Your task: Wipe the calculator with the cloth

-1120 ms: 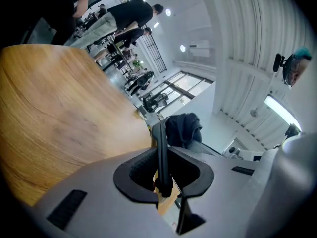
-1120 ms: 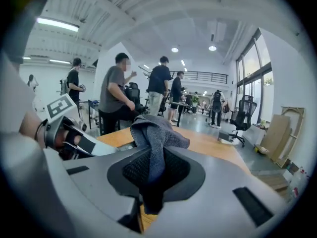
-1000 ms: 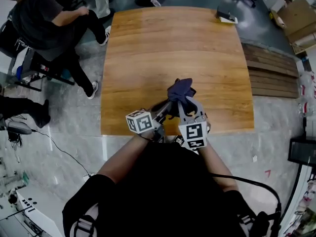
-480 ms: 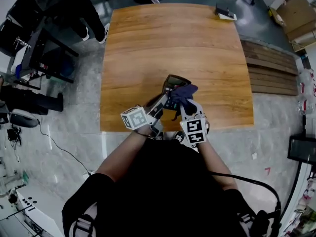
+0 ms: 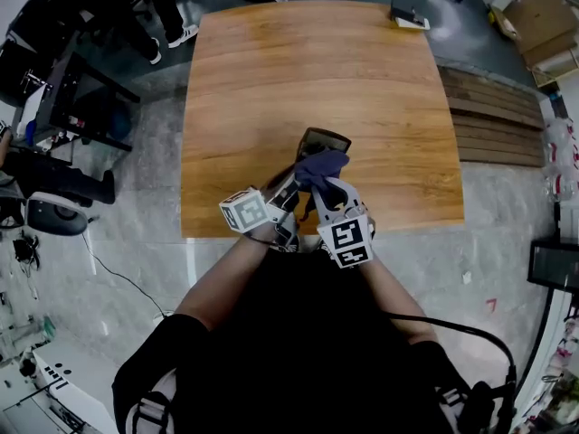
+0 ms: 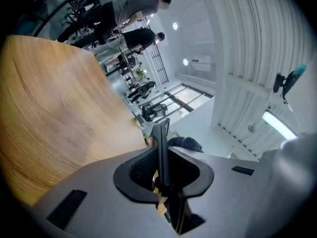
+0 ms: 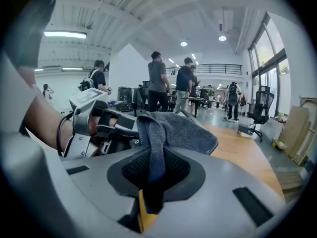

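Over the table's (image 5: 271,80) near edge, the left gripper (image 6: 161,170) clamps the calculator (image 6: 161,140) so the right gripper's (image 7: 151,177) pinched cloth (image 7: 173,130) can wipe it.

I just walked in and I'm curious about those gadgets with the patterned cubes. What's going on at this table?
A person stands at the near edge of a wooden table with a hand-held gripper in each hand. The left gripper has its jaws closed on the edge of a calculator, holding it over the table. The right gripper has its jaws closed on a dark blue cloth, which lies over the calculator's near part. It looks like the calculator is being wiped.
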`<state>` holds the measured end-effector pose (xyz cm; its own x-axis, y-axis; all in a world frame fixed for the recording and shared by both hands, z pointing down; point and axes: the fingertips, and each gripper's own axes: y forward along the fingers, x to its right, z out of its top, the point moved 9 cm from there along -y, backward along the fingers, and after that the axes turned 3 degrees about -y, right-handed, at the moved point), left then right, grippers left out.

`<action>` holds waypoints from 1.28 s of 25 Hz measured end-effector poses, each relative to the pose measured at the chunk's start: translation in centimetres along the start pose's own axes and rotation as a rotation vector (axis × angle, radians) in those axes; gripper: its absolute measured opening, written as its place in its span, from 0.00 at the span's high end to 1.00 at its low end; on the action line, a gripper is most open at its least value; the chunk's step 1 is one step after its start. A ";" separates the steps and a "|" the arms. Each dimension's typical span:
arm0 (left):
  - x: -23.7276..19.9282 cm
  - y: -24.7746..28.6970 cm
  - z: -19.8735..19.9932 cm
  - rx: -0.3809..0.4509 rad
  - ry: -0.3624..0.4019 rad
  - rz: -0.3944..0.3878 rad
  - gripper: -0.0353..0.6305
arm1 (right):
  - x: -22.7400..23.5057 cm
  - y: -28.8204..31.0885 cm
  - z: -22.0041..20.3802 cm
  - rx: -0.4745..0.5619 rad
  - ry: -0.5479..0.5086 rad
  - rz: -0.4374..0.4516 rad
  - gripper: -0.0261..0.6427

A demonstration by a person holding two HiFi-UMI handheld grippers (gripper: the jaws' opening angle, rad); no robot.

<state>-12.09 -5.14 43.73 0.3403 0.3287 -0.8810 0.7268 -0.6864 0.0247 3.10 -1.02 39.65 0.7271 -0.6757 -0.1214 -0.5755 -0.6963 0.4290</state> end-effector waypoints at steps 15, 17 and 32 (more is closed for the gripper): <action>-0.7 0.6 0.6 0.010 0.004 -0.008 0.84 | 1.9 0.1 -2.3 -0.105 0.066 -0.051 0.88; -0.7 0.9 0.3 -0.006 0.013 -0.005 0.84 | 1.3 0.3 -1.3 -0.067 0.047 -0.023 0.88; -1.1 0.8 1.8 0.035 -0.003 0.019 0.84 | 2.7 1.1 -3.7 -0.079 0.137 0.001 0.88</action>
<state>-13.00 -7.20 43.91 0.3523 0.3138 -0.8817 0.6988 -0.7148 0.0248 5.82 -2.71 43.14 0.7736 -0.6337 -0.0002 -0.5490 -0.6704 0.4992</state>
